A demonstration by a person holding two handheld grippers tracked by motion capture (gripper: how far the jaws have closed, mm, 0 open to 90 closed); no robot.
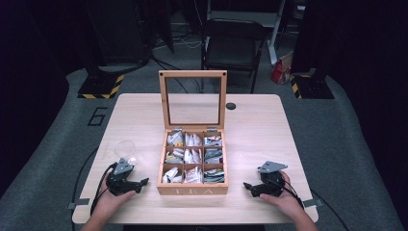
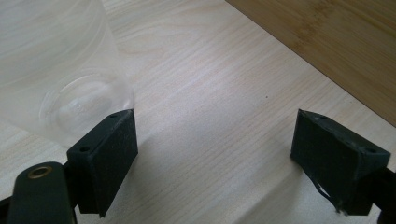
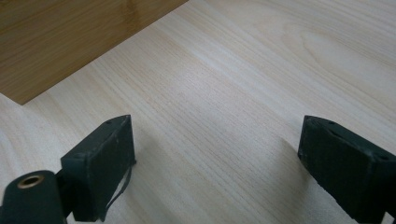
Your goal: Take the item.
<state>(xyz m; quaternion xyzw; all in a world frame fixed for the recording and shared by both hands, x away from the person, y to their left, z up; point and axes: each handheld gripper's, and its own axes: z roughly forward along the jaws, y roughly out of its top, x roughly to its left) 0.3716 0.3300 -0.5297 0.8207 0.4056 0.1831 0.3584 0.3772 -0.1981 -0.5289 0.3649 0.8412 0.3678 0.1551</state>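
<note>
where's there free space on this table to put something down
Bare wood lies right of the tea box, up to the table edge, and left of its raised lid. The front left is crowded: a clear cup stands beside the left tongs. The right tongs take the front right.
</note>
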